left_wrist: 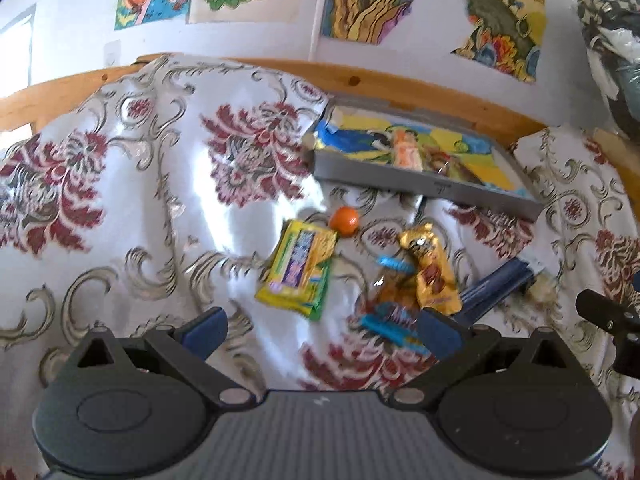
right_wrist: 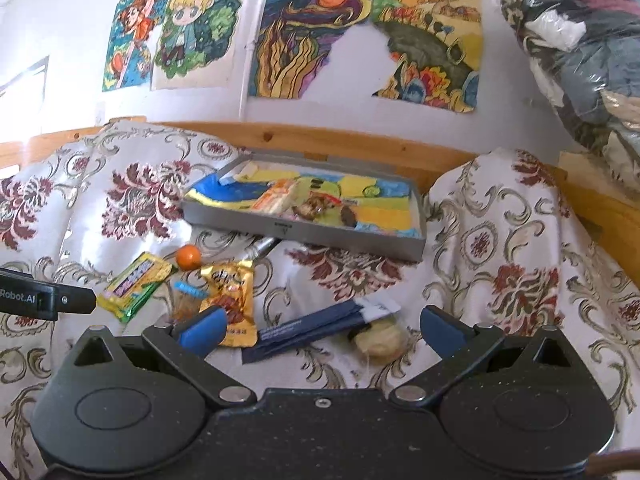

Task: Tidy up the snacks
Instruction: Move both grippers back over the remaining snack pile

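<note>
Loose snacks lie on a floral cloth: a yellow-green packet (left_wrist: 298,270) (right_wrist: 134,284), a small orange ball (left_wrist: 344,221) (right_wrist: 188,257), a gold pouch (left_wrist: 432,272) (right_wrist: 232,300), a blue-striped wrapper (left_wrist: 394,320), a dark blue packet (right_wrist: 316,330) (left_wrist: 500,286) and a pale round cookie (right_wrist: 380,338). A grey tray (right_wrist: 344,240) (left_wrist: 400,176) behind them holds a few snacks. My left gripper (left_wrist: 322,330) is open, low before the yellow-green packet. My right gripper (right_wrist: 322,330) is open, with the dark blue packet and cookie between its fingers.
A wooden rail (right_wrist: 320,136) runs behind the cloth, under a wall with coloured drawings (right_wrist: 312,36). A plastic-wrapped bundle (right_wrist: 584,52) fills the upper right. The left gripper's body (right_wrist: 44,296) shows at the left edge of the right wrist view.
</note>
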The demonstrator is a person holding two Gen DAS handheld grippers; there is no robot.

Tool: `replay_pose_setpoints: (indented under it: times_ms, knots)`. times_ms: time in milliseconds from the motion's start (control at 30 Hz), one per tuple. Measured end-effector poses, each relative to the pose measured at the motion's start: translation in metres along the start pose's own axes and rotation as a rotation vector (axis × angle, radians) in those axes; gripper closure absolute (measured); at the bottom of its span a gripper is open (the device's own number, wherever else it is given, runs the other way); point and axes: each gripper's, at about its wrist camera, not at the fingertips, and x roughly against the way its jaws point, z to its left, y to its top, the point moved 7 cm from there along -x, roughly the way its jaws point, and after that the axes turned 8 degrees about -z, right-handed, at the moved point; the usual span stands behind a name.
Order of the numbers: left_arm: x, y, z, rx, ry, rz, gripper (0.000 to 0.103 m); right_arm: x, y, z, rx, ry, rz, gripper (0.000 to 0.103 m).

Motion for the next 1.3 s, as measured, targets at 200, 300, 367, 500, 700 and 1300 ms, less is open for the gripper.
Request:
replay_pose_setpoints:
  times_ms: [200, 300, 367, 500, 700, 1300]
  knots:
    - [0.003, -0.011, 0.013, -0.012, 0.024, 0.035, 0.0, -0.005, -0.013, 0.015, 0.012, 0.041, 0.045, 0.001]
    - [0.004, -0.014, 0.019, -0.019, 0.036, 0.043, 0.0, -0.009, -0.02, 0.022, 0.015, 0.061, 0.067, 0.001]
    - [0.005, -0.015, 0.023, -0.021, 0.045, 0.048, 0.0, -0.011, -0.024, 0.027, 0.017, 0.073, 0.076, 0.001]
    - [0.007, -0.017, 0.032, -0.025, 0.064, 0.057, 0.0, -0.014, -0.029, 0.036, 0.026, 0.099, 0.092, 0.001]
    - [0.008, -0.021, 0.044, -0.03, 0.088, 0.074, 0.0, -0.015, -0.034, 0.048, 0.041, 0.137, 0.106, 0.001]
    - [0.0, -0.025, 0.059, -0.03, 0.105, 0.103, 0.0, -0.021, -0.051, 0.073, 0.082, 0.214, 0.148, 0.001]
